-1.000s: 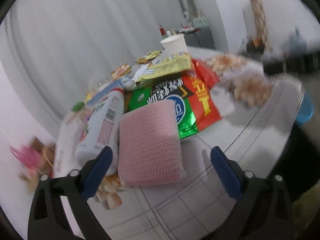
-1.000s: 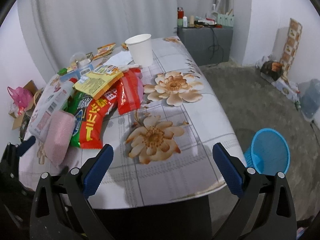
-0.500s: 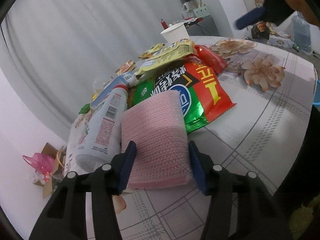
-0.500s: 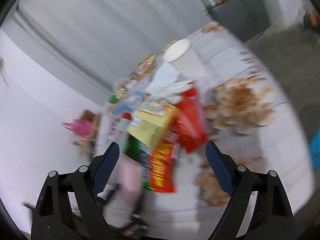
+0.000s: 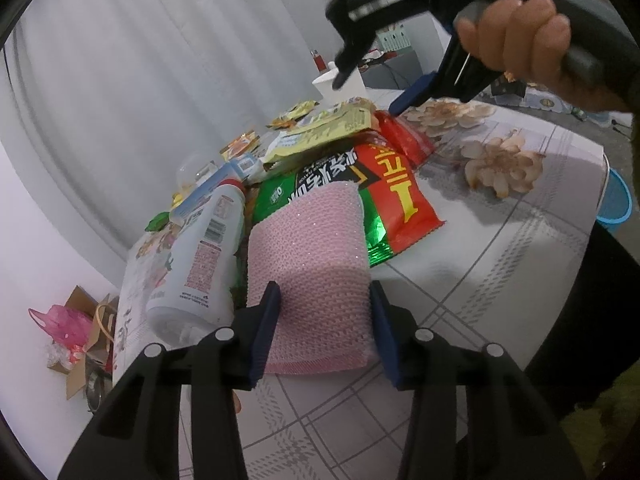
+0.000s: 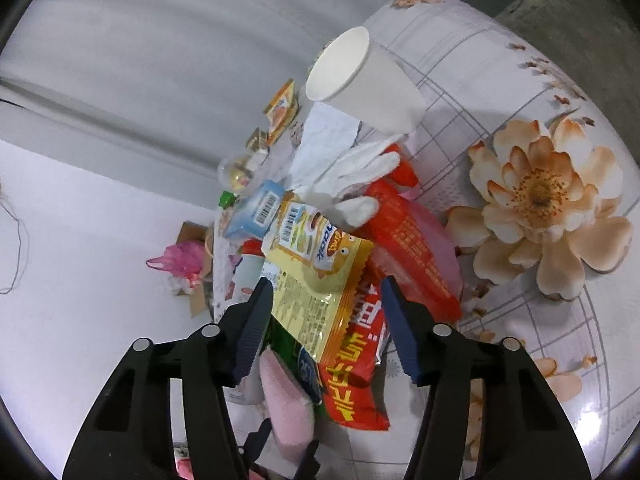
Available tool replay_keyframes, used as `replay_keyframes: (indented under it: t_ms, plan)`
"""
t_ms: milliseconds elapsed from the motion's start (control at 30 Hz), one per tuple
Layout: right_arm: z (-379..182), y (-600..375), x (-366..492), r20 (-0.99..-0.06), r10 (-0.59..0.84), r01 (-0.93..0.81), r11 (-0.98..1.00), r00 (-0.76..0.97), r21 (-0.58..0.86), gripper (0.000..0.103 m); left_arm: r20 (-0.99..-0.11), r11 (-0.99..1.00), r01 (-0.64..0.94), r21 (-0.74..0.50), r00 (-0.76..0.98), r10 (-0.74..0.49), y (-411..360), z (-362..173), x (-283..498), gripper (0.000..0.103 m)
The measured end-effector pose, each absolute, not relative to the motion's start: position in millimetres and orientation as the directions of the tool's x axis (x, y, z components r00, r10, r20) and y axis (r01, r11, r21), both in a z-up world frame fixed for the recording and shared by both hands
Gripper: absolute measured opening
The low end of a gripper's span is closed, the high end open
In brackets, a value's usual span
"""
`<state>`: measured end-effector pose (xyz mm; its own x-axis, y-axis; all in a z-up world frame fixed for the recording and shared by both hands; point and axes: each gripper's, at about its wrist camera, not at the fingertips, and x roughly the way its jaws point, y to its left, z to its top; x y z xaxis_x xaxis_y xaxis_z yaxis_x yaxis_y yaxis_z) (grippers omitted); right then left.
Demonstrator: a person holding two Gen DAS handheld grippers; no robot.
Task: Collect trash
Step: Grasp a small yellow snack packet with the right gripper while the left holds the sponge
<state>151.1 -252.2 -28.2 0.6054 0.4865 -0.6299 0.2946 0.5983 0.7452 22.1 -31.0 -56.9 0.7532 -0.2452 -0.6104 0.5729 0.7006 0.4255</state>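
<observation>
Floral oilcloth covers the table (image 5: 532, 216), and on it my left gripper (image 5: 324, 320) has just been closing on the pink sponge (image 5: 308, 256) at lower centre of the left view; the blue pads now sit against both its sides, so I read that as a grip. The sponge lies partly on the green-and-red snack bag (image 5: 392, 196), with the white bottle (image 5: 200, 256) just beside it on the left.

My right gripper (image 6: 326, 320) has also been closing, and the yellow snack packet (image 6: 316, 280) lies between its jaws in the right view, though I cannot see the pads pressing on it yet. To do this well, I judge I should lift the sponge straight up so it doesn't drag the bag or roll the bottle, and settle the right pads on the packet's lower edge, clear of the red wrapper (image 6: 412, 248) beneath.

Further up the heap sit a white glove (image 6: 352, 176) and a paper cup (image 6: 364, 80). At the right edge of the left view a blue basket (image 5: 618, 200) stands on the floor below the table, probably the bin. Pale curtains (image 5: 160, 60) close off the back, and a cardboard box with a pink bag (image 5: 64, 324) sits on the floor lower left.
</observation>
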Motion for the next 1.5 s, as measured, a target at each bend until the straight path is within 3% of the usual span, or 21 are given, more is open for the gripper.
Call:
replay_keyframes:
  t_ms: [133, 267, 333, 400, 467, 633, 700, 733, 833, 967, 1133, 1200, 1267, 1367, 1500]
  plan:
    - [-33.8, -255.1, 158.2, -0.630, 0.496, 0.305, 0.586, 0.597, 0.750, 0.043, -0.610, 0.710, 0.574, 0.409, 0.750, -0.255, -29.6, -53.8, 23.5, 0.041]
    - [-37.7, -256.5, 162.0, -0.627, 0.505, 0.306, 0.578, 0.593, 0.756, 0.022, -0.604, 0.717, 0.571, 0.401, 0.753, -0.261, -27.7, -50.5, 22.6, 0.039]
    - [-36.0, -255.2, 163.2, -0.619, 0.503, 0.300, 0.575, 0.604, 0.761, 0.019, -0.602, 0.720, 0.568, 0.398, 0.754, -0.262, -27.3, -49.4, 22.5, 0.038]
    - [-29.7, -256.2, 158.6, -0.609, 0.499, 0.284, 0.581, 0.617, 0.763, 0.005, -0.599, 0.723, 0.566, 0.396, 0.756, -0.263, -26.8, -48.3, 22.3, 0.037]
    - [-26.8, -258.9, 155.8, -0.595, 0.500, 0.276, 0.572, 0.629, 0.772, 0.002, -0.597, 0.728, 0.563, 0.392, 0.757, -0.265, -25.8, -46.9, 22.2, 0.037]
    - [-19.0, -264.5, 142.3, -0.556, 0.512, 0.249, 0.549, 0.654, 0.798, 0.000, -0.587, 0.732, 0.557, 0.393, 0.765, -0.266, -24.9, -43.9, 20.6, 0.036]
    - [-18.1, -264.9, 141.2, -0.554, 0.512, 0.245, 0.551, 0.657, 0.798, 0.003, -0.582, 0.731, 0.555, 0.397, 0.768, -0.267, -25.1, -42.3, 19.7, 0.036]
    - [-19.5, -265.1, 141.9, -0.556, 0.517, 0.252, 0.544, 0.651, 0.800, 0.007, -0.581, 0.730, 0.555, 0.399, 0.769, -0.267, -25.1, -42.3, 18.9, 0.036]
    - [-21.8, -263.7, 146.6, -0.561, 0.522, 0.267, 0.534, 0.643, 0.802, 0.041, -0.581, 0.728, 0.557, 0.400, 0.769, -0.269, -25.8, -43.0, 17.5, 0.036]
    - [-25.7, -255.0, 164.3, -0.614, 0.508, 0.293, 0.575, 0.604, 0.764, 0.053, -0.580, 0.730, 0.556, 0.397, 0.768, -0.270, -25.4, -42.8, 16.8, 0.036]
    - [-30.3, -243.6, 183.1, -0.673, 0.490, 0.310, 0.629, 0.554, 0.713, 0.052, -0.584, 0.733, 0.557, 0.390, 0.765, -0.270, -24.5, -42.7, 19.5, 0.036]
    - [-31.9, -242.1, 186.4, -0.683, 0.484, 0.314, 0.638, 0.546, 0.703, 0.042, -0.583, 0.733, 0.557, 0.390, 0.766, -0.272, -24.3, -42.3, 20.2, 0.036]
    - [-33.0, -241.6, 187.6, -0.695, 0.475, 0.320, 0.648, 0.540, 0.692, 0.024, -0.580, 0.732, 0.556, 0.394, 0.768, -0.271, -24.3, -42.0, 19.9, 0.036]
    - [-33.0, -243.4, 184.3, -0.682, 0.480, 0.315, 0.637, 0.552, 0.704, 0.012, -0.575, 0.733, 0.551, 0.399, 0.773, -0.268, -24.1, -42.4, 20.0, 0.036]
    - [-23.6, -250.6, 171.9, -0.620, 0.503, 0.274, 0.599, 0.602, 0.752, 0.009, -0.564, 0.735, 0.541, 0.410, 0.783, -0.262, -23.1, -40.0, 19.8, 0.036]
